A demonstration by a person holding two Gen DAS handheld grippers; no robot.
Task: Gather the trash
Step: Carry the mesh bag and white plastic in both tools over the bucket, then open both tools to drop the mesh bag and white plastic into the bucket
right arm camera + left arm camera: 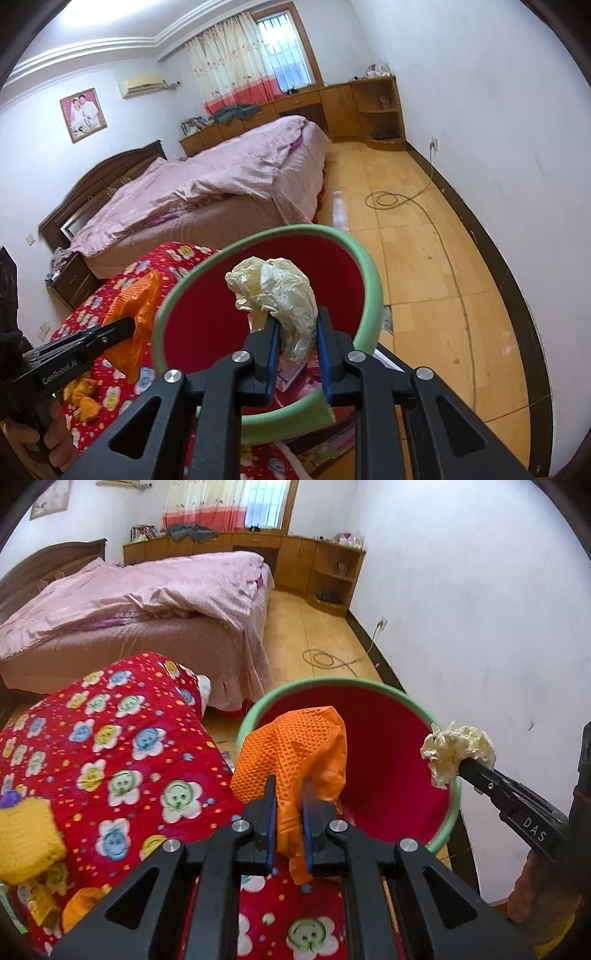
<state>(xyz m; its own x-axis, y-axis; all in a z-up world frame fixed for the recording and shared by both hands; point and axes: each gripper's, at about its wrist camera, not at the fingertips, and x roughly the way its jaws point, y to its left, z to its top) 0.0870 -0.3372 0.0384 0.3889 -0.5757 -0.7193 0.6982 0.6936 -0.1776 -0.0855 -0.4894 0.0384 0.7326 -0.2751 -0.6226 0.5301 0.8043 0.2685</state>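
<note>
Over one bin [255, 716]: two tongs, two trash pieces.

A bed [221, 177] with a rumpled pink quilt [147, 590] and a dark wooden headboard [110, 166] fills the middle of the room. Behind it, low wooden cabinets [332, 99] run under the window [284, 48], where a cream and red curtain [229, 70] hangs; grey clothing [236, 110] lies heaped on top. A framed photo [83, 114] and an air conditioner [142, 84] are on the left wall. A cable [391, 199] coils on the yellow floor [424, 258]. Closer in, a red flower-print blanket [122, 746] carries a yellow knitted piece [26, 842].
</note>
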